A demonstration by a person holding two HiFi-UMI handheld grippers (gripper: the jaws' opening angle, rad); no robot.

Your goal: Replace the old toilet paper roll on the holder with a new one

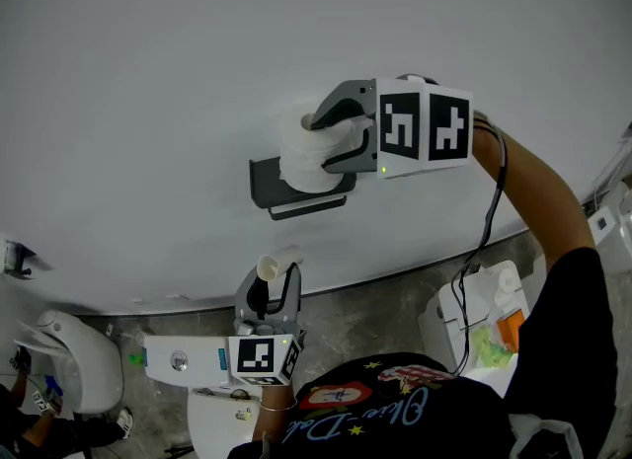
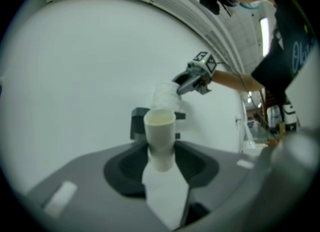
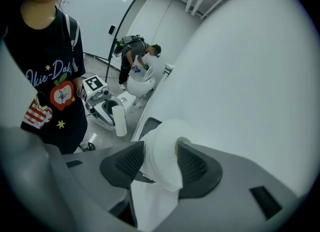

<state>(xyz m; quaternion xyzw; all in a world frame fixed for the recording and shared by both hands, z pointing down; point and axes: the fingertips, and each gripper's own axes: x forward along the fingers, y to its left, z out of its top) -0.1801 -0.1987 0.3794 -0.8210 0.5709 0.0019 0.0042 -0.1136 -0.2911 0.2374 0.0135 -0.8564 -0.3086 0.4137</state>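
A dark grey holder (image 1: 262, 181) is fixed to the white wall. The new white roll (image 1: 299, 146) sits against it, between the fingers of my right gripper (image 1: 318, 143). In the right gripper view the roll (image 3: 160, 151) fills the gap between the two dark pads, with a paper tail hanging down. The jaws stand wide, so I read them as open around the roll. Lower down, my left gripper (image 1: 272, 287) is shut on the old cream cardboard tube (image 1: 269, 267). The tube (image 2: 160, 131) stands upright between the pads, trailing a scrap of paper.
A white toilet (image 1: 69, 348) stands at the lower left, with a cistern top (image 1: 188, 358) beside my left gripper. A white bin (image 1: 474, 319) holding green and orange items is at the lower right. Another person (image 3: 140, 51) bends over a far toilet.
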